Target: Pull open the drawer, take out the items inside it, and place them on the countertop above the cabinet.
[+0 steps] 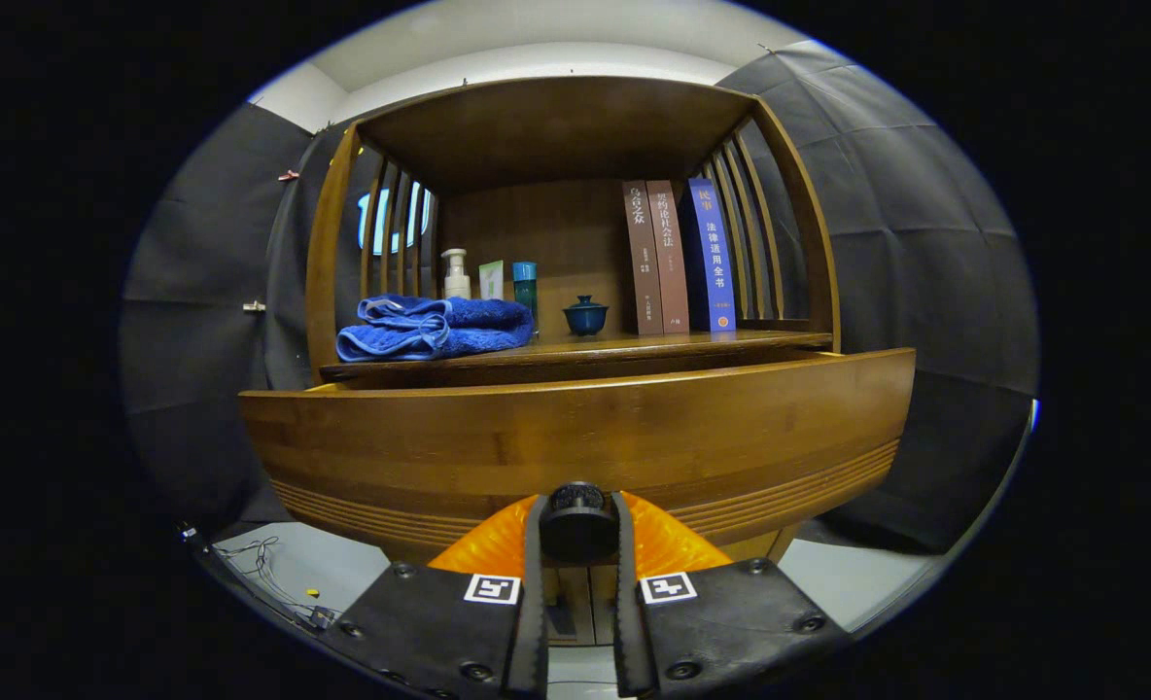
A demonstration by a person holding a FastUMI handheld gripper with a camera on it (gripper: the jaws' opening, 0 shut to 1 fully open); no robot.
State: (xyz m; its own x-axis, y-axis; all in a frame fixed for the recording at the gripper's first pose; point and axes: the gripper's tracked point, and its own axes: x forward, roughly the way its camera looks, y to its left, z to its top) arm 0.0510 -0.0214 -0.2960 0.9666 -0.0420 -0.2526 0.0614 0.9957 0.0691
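While the gripper [578,530] clamps the drawer [575,437] knob [577,523] at lower centre, it's partly out — contents unseen, none yet moved.

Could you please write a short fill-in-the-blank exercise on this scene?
1. The tongs are shut on the drawer's ____.
2. The drawer is pulled ____.
3. The folded towel is ____ in colour.
4. Right of the lidded cup stand ____ books.

Missing words: knob; open; blue; three
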